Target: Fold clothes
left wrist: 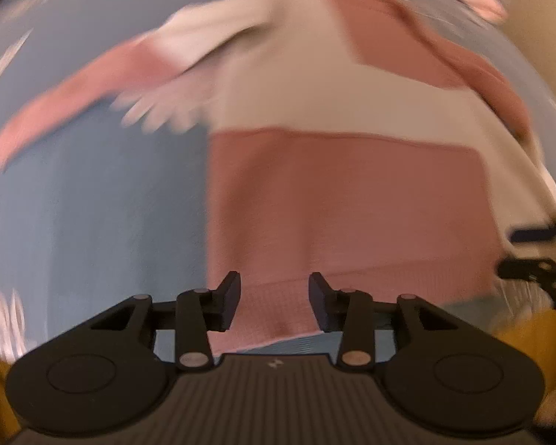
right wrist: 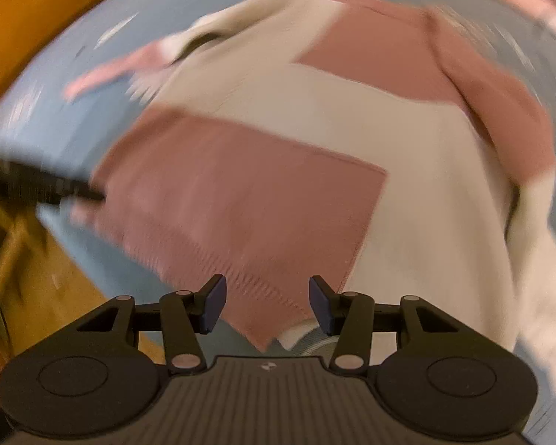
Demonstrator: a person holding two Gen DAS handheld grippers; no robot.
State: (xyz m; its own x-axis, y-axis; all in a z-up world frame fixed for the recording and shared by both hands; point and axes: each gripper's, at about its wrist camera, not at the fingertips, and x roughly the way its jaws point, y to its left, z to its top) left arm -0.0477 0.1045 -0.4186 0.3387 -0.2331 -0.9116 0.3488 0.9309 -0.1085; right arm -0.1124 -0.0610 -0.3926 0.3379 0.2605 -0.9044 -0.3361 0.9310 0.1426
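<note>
Left wrist view: steep downward, close above sweater point(left wrist: 337, 193) hem, fingers point(left wrist: 228, 302) in foreground. Right wrist view: same steep, close angle from sweater's point(right wrist: 248, 193) other corner. Shared: pink-and-cream sweater, blue sheet point(left wrist: 92, 204).

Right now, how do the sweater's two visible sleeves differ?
The left sleeve stretches out thin across the blue sheet, mostly pink with a cream shoulder. The right sleeve lies bent alongside the sweater body, pink above, cream toward the end. Both are colour-blocked pink and cream.
</note>
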